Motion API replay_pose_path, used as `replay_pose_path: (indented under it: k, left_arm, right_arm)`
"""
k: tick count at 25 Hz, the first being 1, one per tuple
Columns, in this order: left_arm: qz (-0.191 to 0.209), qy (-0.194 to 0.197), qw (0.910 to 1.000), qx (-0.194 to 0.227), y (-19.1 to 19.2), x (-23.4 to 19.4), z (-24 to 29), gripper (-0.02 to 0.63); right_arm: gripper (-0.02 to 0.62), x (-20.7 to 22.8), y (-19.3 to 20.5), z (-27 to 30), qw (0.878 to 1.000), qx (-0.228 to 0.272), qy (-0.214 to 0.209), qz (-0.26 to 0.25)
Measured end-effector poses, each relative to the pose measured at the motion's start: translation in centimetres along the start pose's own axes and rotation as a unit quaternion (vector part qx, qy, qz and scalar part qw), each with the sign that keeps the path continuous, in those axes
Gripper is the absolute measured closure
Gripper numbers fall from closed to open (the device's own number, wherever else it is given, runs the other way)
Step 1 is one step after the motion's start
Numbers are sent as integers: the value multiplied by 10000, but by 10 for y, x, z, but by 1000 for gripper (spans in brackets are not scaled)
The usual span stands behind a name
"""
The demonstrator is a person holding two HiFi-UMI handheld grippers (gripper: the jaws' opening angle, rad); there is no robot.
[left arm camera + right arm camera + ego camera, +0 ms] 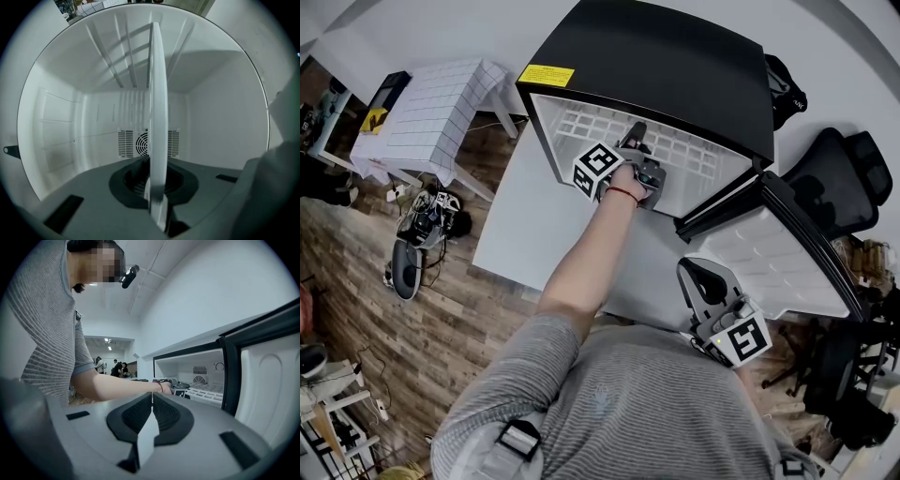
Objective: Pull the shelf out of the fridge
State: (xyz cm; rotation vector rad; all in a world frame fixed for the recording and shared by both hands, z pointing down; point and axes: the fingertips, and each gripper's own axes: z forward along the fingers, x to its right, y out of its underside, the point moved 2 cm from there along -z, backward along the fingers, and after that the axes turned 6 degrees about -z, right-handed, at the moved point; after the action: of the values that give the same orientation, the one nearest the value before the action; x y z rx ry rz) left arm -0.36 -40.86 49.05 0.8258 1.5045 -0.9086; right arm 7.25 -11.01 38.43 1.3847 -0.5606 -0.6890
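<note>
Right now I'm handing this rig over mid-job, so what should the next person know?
Left tool: reached into the fridge, shut on the front edge of the shelf.
Right tool: shut, empty, held back beside the open door.
Done: door open, shelf gripped.
Left: the shelf is not yet out; probably draw it straight toward you.

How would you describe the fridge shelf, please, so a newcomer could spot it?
On the white table sits a black fridge, door open. Inside lies the shelf: a flat white lattice, the only gridded part, its front edge clamped in the left gripper.
</note>
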Motion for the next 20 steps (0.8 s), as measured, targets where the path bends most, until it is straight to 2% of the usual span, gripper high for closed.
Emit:
replay_pose_path:
  k: [20]
  left_arm:
    - [-55, -3, 10000, 26, 3, -1, -17, 571]
  right_arm:
    - [578, -2, 0, -3, 10000, 31, -39, -19]
